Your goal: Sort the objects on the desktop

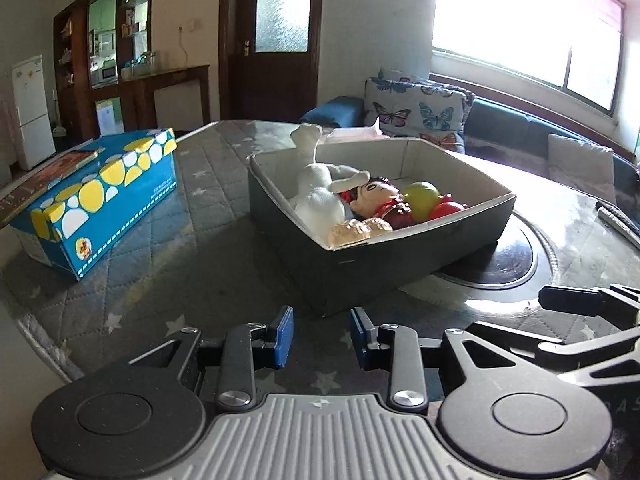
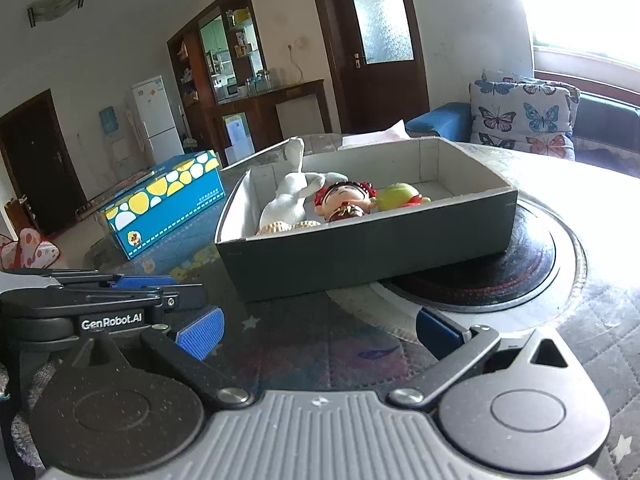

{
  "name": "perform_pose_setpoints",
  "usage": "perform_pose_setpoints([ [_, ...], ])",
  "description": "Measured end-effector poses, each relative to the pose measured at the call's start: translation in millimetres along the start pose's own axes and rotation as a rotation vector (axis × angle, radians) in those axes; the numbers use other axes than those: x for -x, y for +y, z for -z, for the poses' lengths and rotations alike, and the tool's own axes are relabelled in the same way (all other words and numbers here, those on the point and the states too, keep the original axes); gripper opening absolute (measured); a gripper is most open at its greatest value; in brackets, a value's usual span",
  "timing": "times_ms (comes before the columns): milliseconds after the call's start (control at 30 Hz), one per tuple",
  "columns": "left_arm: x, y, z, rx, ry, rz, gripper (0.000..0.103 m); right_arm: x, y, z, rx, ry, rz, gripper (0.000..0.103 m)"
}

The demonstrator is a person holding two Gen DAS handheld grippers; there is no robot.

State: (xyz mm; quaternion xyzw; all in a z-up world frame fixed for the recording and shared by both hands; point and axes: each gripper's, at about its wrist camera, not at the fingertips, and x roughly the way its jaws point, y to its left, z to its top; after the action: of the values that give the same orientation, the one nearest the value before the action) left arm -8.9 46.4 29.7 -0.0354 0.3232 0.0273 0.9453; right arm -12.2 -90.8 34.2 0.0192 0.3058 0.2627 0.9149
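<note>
Sorting near done: dark open cardboard tray (image 2: 360, 248) mid-tabletop holding toys.
Both grippers, left gripper (image 1: 321, 336) and right gripper (image 2: 320, 326), parted and empty; white plush toy (image 1: 320, 192) soft, probably light, best pinched mid-body.

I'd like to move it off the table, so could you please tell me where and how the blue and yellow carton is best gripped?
Grip the blue and yellow carton across its narrow width, from above, near the end facing the grippers. It lies flat and long on the table, and something flat rests on its far top. Either open gripper would need nearly its full span.
</note>
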Motion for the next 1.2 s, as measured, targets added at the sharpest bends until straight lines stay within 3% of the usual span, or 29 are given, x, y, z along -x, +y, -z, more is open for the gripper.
perform_pose_setpoints([
  [567, -11, -6, 4, 0.018, 0.055, -0.004, 0.032, -8, -5, -1, -0.004, 0.05, 0.103, 0.103],
  [1200, -32, -19, -6, 0.005, 0.103, 0.003, 0.032, -25, -17, -8, -0.001, 0.095, 0.123, 0.103],
])
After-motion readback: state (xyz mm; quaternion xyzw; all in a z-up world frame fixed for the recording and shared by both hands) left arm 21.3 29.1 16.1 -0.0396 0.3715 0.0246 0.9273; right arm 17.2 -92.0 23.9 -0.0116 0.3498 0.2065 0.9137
